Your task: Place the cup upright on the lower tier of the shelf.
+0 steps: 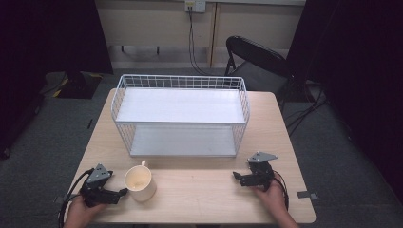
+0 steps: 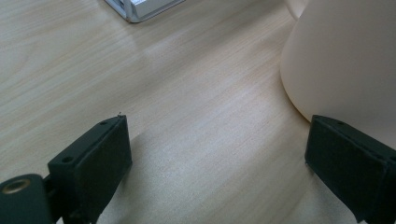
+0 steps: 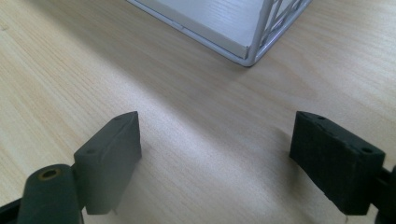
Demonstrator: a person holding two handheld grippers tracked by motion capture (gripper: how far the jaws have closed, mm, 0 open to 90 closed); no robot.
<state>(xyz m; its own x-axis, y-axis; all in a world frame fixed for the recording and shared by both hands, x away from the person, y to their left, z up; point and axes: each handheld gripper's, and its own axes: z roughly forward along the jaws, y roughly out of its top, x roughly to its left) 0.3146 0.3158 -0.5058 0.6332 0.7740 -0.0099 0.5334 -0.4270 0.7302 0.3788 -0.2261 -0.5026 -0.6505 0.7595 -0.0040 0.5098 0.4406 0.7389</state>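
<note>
A white wire rack (image 1: 180,114) with two shelves stands in the middle of the light wooden tabletop (image 1: 199,190). In front of it, toward the left, a cream mug (image 1: 139,183) stands upright, and its handle points to the rack.

The left claw (image 1: 124,192) is low at the near left corner of the tabletop, held by the left hand (image 1: 81,211). Its jaws are apart and hold nothing. In the left gripper view one jaw is just beside the base of the mug; I cannot tell if it touches.

The right claw (image 1: 236,177) is at the near right side, held by the right hand (image 1: 272,194), well apart from the mug. Its jaws are also wide apart and empty, over bare wood, and in the right gripper view a front corner of the rack is ahead of them.

A black chair (image 1: 256,59) stands behind the tabletop.
</note>
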